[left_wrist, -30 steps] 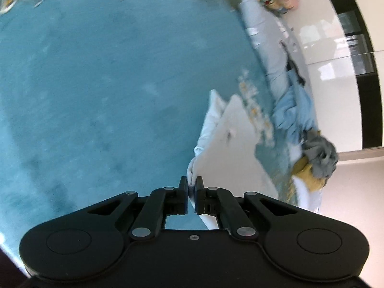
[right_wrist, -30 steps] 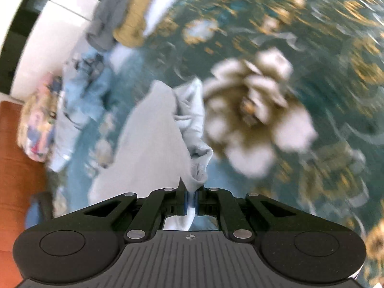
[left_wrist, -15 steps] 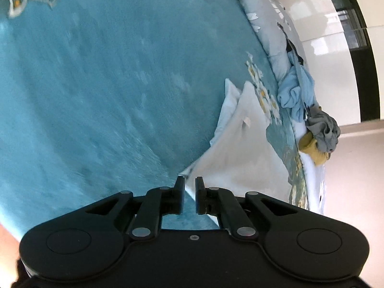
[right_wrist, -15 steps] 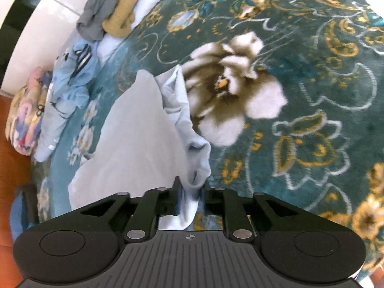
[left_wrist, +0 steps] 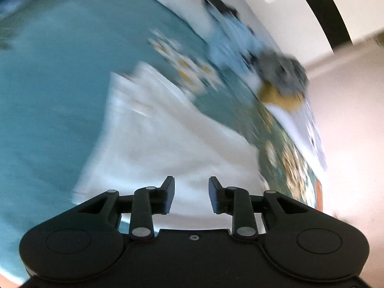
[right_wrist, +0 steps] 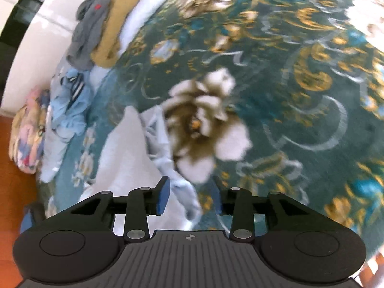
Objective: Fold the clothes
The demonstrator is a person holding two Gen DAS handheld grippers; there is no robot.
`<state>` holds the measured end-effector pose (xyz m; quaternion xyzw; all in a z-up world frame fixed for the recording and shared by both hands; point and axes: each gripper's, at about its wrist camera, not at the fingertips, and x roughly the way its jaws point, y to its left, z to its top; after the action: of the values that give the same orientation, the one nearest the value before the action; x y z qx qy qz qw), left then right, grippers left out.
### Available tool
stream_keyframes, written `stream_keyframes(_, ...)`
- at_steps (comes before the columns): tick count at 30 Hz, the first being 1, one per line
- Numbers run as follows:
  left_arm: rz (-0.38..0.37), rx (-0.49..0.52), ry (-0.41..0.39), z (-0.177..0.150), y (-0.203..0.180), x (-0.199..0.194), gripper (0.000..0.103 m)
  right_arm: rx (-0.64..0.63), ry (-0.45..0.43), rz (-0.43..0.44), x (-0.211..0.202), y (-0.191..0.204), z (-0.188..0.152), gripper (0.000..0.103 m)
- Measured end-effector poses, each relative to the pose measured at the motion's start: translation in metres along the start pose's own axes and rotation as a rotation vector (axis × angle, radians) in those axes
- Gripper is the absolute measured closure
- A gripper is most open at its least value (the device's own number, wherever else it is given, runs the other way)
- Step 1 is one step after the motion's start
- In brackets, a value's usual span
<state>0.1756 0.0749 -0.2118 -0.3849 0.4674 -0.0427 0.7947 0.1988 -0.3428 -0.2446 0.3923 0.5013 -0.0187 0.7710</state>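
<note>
A pale white-blue garment [left_wrist: 153, 134] lies on the teal floral bedspread [left_wrist: 48, 84]. In the left wrist view my left gripper [left_wrist: 191, 193] is open just above the garment's near edge, holding nothing. In the right wrist view the same garment [right_wrist: 124, 153] lies at lower left, with a bunched light-blue edge [right_wrist: 182, 187] between the spread fingers of my right gripper [right_wrist: 190, 195], which is open. Both views are motion-blurred.
A pile of unfolded clothes lies along the far bed edge: a grey garment [right_wrist: 88, 28], a mustard one [right_wrist: 117, 21], a light-blue one [right_wrist: 69, 98] and a multicoloured floral one [right_wrist: 28, 134]. White wall [left_wrist: 288, 12] stands behind. Orange floor [right_wrist: 14, 192] shows at left.
Both grippers held the garment shut one second ago; both have since opened and let it go. The garment now lies on the bedspread. The left camera has swung over the cloth.
</note>
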Motion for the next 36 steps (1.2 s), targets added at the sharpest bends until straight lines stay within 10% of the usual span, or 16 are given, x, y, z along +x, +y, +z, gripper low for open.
stream_keyframes(5, -0.015, 0.05, 0.126, -0.022, -0.034, 0.064, 0.075, -0.202, 0.095, 0.111, 0.014, 0.03, 0.001, 0.07)
stream_keyframes(12, 0.048, 0.024, 0.185, -0.034, -0.031, 0.092, 0.075, -0.529, 0.19, 0.006, 0.033, 0.04, 0.002, 0.07)
stream_keyframes(15, 0.062, 0.005, 0.178, -0.031, -0.021, 0.086, 0.075, -0.547, 0.273, 0.064, 0.037, 0.035, 0.004, 0.07)
stream_keyframes(19, 0.102, -0.025, 0.124, -0.025, -0.004, 0.063, 0.067, -0.574, 0.346, 0.101, 0.038, 0.033, 0.003, 0.097)
stream_keyframes(29, 0.21, -0.104, 0.07, -0.015, 0.019, 0.042, 0.067, -0.539, 0.425, 0.05, 0.046, 0.015, 0.018, 0.098)
stream_keyframes(36, 0.154, 0.043, 0.053, 0.007, -0.031, 0.073, 0.069, -0.419, 0.312, 0.151, 0.056, 0.016, 0.068, 0.053)
